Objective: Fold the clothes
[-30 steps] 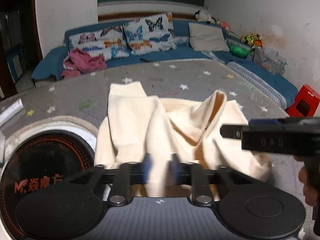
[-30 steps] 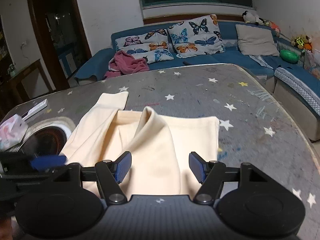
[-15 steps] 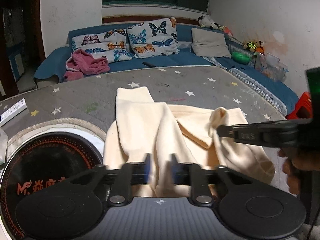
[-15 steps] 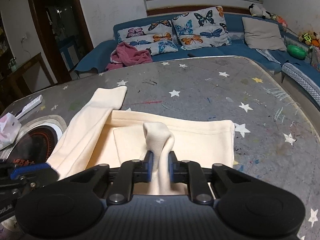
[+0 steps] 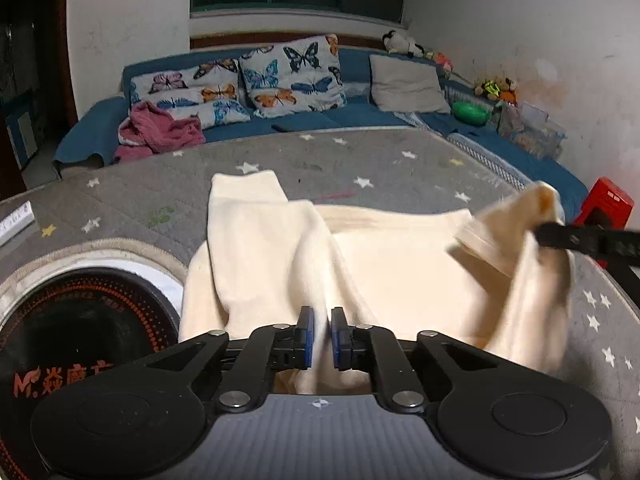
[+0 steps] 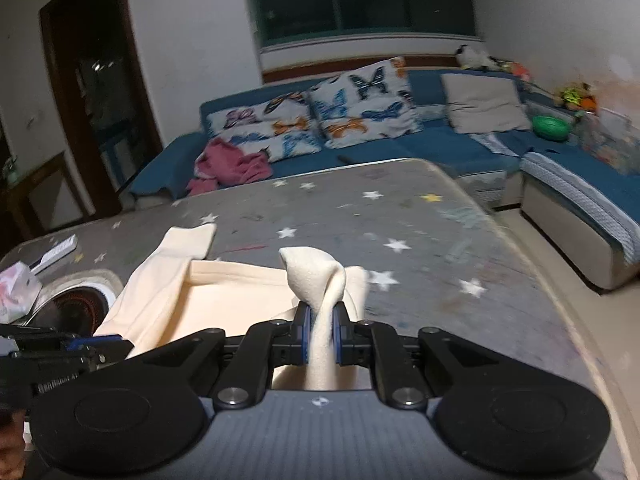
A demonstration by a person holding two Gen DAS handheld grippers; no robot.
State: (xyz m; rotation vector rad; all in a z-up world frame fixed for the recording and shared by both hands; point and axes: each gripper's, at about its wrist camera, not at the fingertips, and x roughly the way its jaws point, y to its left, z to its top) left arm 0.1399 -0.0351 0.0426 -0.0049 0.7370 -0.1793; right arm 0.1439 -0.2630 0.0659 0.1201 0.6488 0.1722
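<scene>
The cream garment was spread on the grey star-patterned table, its long axis running across in front of both grippers, one sleeve laid away toward the sofa. The right gripper was clamped shut on a pinched corner, lifted clear of the table at the garment's right end. The left gripper was closing on a fold of the near edge, cloth between its jaws. The lifted corner was judged due to be carried leftward, toward the left gripper.
</scene>
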